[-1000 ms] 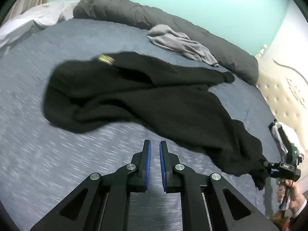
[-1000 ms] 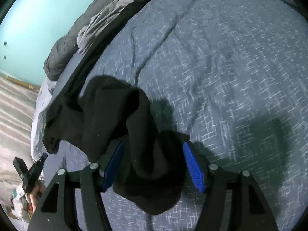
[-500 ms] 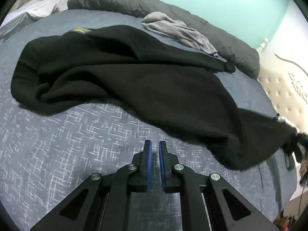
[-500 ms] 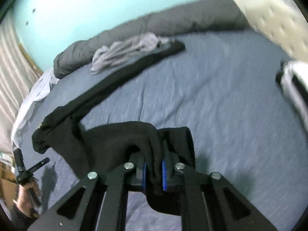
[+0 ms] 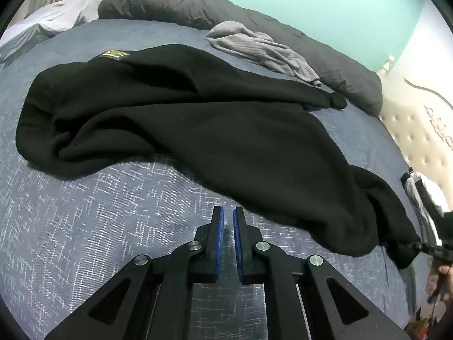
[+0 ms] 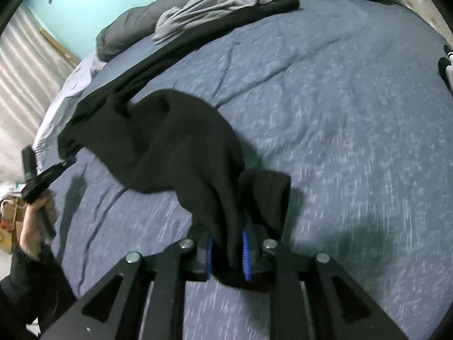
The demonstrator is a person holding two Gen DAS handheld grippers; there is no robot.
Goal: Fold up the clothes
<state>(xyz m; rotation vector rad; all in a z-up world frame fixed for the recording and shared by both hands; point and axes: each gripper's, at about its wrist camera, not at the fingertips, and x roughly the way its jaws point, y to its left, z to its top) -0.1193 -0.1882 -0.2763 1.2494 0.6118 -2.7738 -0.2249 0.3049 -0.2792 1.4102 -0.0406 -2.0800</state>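
Observation:
A black garment [image 5: 226, 130] with a yellow label [image 5: 114, 54] lies rumpled across the blue-grey bed cover [image 5: 99, 226]. My left gripper [image 5: 228, 212] hovers over bare cover just in front of the garment's near edge, shut, with nothing between its pads. At the far right the garment's end runs up to my right gripper [image 5: 433, 250]. In the right wrist view my right gripper [image 6: 228, 243] is shut on a bunched end of the black garment [image 6: 181, 153], and cloth hides its fingertips. A hand holds the left gripper [image 6: 48, 175] at the left.
A grey garment [image 5: 263, 48] lies crumpled at the back against a rolled dark grey duvet [image 5: 175, 2]. A pale tufted headboard [image 5: 419, 130] stands on the right, with a black-and-white item [image 5: 424, 192] near it. White bedding [image 5: 51, 22] sits at the back left.
My right gripper went from open around the garment's end to shut on it, then drew that end away. The left gripper stayed shut and shifted a little over the cover.

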